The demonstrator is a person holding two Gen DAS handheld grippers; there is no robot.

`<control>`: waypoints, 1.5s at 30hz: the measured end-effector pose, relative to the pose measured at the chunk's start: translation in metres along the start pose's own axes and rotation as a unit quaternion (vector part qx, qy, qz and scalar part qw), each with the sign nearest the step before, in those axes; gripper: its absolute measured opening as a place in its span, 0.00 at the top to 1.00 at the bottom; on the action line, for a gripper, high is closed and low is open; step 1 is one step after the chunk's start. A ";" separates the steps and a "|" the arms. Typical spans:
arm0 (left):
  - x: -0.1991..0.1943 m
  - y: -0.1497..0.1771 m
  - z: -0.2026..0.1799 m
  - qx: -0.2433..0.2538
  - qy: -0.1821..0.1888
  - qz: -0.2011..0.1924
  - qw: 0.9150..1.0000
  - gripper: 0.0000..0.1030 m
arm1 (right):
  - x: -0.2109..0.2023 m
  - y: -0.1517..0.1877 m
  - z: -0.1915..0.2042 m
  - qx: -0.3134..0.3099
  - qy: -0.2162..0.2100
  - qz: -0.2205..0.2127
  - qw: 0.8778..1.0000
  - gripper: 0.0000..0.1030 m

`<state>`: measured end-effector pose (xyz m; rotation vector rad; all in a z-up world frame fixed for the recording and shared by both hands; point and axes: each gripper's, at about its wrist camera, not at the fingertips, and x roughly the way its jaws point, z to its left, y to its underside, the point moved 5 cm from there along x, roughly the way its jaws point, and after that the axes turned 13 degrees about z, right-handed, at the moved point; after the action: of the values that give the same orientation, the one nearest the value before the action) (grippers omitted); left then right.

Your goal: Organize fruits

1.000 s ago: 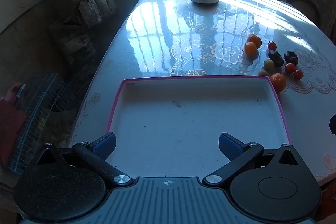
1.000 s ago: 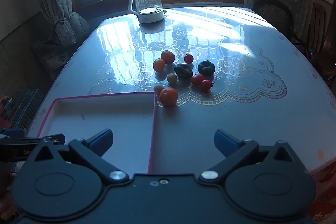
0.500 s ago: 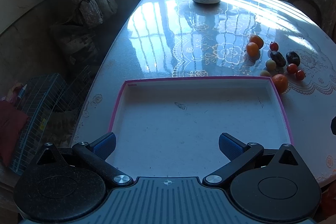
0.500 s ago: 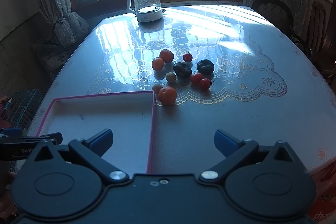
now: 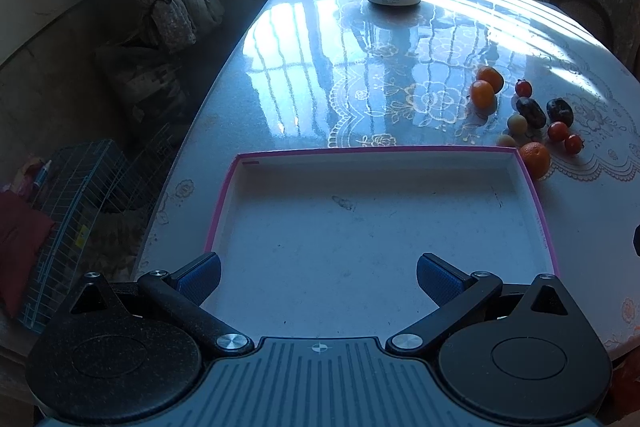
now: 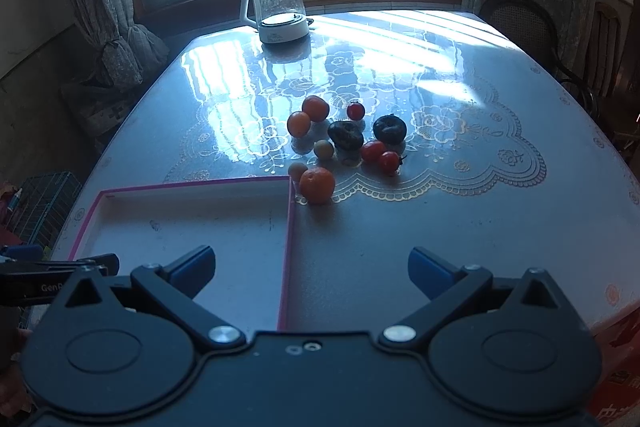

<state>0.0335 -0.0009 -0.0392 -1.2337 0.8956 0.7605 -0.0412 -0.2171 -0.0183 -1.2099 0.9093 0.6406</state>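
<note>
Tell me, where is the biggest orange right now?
The biggest orange sits on the table, just outside the pink-rimmed tray's far right corner, nearest of the fruit.

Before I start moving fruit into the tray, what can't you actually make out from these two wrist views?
- Tray near edge: hidden by the left gripper body, left view.
- Pale fruit at the tray corner: partly behind the rim and the orange, right view.
- Dark fruits: too shadowed to identify.
- Table near edge: hidden by the right gripper.

The glossy table point(image 6: 460, 227) carries a pink-rimmed tray point(image 6: 289, 227) at seven o'clock, clustered fruits point(image 6: 344, 135) centrally, a kettle point(image 6: 278, 11) at twelve.
</note>
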 end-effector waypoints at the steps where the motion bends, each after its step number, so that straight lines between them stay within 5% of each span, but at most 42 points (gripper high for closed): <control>1: 0.000 0.000 0.000 -0.002 0.004 0.002 1.000 0.00 | 0.000 0.000 0.000 0.000 0.000 0.000 1.000 0.00; 34: -0.004 -0.006 -0.002 0.019 -0.001 0.015 1.000 0.00 | 0.011 -0.011 -0.011 0.007 0.011 -0.005 1.000 0.00; 45: 0.013 -0.014 0.018 -0.003 -0.004 -0.005 1.000 0.00 | 0.085 -0.059 -0.044 0.008 0.117 -0.033 0.993 0.00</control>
<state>0.0541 0.0140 -0.0428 -1.2384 0.8806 0.7613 0.0405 -0.2789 -0.0657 -1.3142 1.0616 0.4439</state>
